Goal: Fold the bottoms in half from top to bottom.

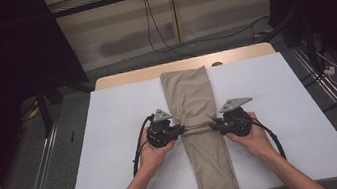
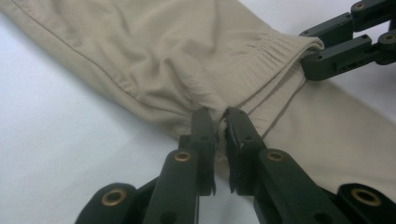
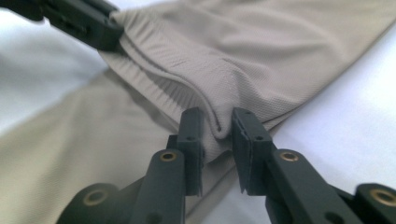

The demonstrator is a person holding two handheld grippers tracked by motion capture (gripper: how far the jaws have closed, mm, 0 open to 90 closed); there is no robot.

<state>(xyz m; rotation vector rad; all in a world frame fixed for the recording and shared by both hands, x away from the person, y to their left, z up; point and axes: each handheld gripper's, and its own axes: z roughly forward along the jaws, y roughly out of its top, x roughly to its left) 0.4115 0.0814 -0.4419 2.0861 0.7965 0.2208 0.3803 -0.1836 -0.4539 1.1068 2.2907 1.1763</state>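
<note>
1. Coming in over the near edge of the table (image 1: pixel 111 133), the person's forearms reach to mid-table, each hand wrapped around a gripper.
2. The trousers (image 1: pixel 195 116) lie as a long beige strip down the middle, from just short of the far edge to over the near edge.
3. The left gripper (image 2: pixel 220 120) sits at the strip's left side, about halfway along; its jaws are closed on a pinch of the ribbed hem there, fabric bunched between the tips.
4. The right gripper (image 3: pixel 217 122) mirrors it at the right side, jaws clamped on a fold of the same hem, cloth bulging between them.
5. Between the two grippers the hem runs straight across, a folded layer on top of the cloth beneath.
6. Past them the strip lies flat, with a few soft creases, towards the far edge, where a wooden strip (image 1: pixel 123 77) shows beyond the white surface.
</note>
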